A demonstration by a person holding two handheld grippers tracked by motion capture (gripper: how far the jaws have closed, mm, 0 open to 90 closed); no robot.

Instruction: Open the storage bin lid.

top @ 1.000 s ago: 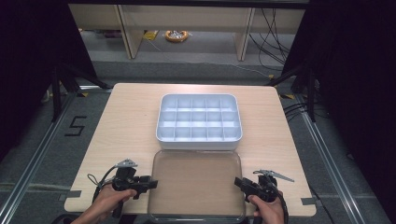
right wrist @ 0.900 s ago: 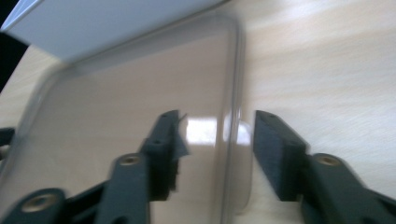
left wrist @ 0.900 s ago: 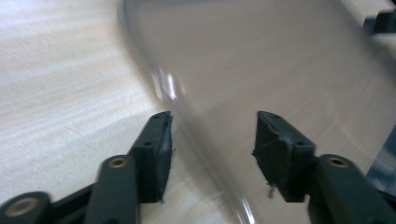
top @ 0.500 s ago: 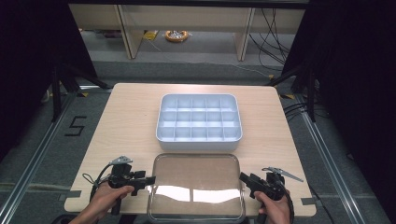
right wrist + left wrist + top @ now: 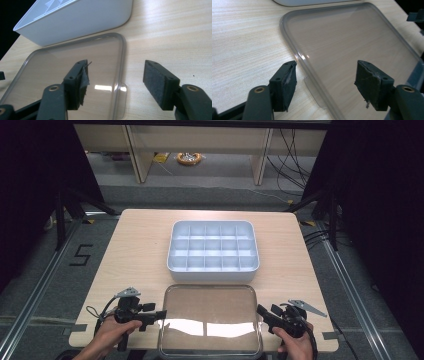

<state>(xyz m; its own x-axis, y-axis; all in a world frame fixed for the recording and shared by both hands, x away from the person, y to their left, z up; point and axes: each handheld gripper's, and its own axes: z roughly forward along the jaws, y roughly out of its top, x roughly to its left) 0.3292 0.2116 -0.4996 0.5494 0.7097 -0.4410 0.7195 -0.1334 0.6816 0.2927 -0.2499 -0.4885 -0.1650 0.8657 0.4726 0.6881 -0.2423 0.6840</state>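
Note:
A clear plastic lid (image 5: pixel 210 302) with rounded corners lies flat on the wooden table, reaching its front edge. A white compartment tray (image 5: pixel 213 276) stands just behind it, with nothing in its cells. My left gripper (image 5: pixel 161 314) is at the lid's left edge. In the left gripper view that gripper (image 5: pixel 325 75) is open, its jaws standing to either side of the lid's rim and small tab (image 5: pixel 313 91). My right gripper (image 5: pixel 260 311) is at the lid's right edge, also open (image 5: pixel 116 75), with the lid's rim and tab (image 5: pixel 122 90) between its jaws. Neither touches the lid.
The light wood table (image 5: pixel 135 250) has bare room to the left, right and behind the tray. Dark floor and black stands surround the table. Cables trail from both grippers near the front corners.
The lid has come down flat and a little nearer the front edge, and now shows a bright glare band. Both hands have shifted slightly outward.

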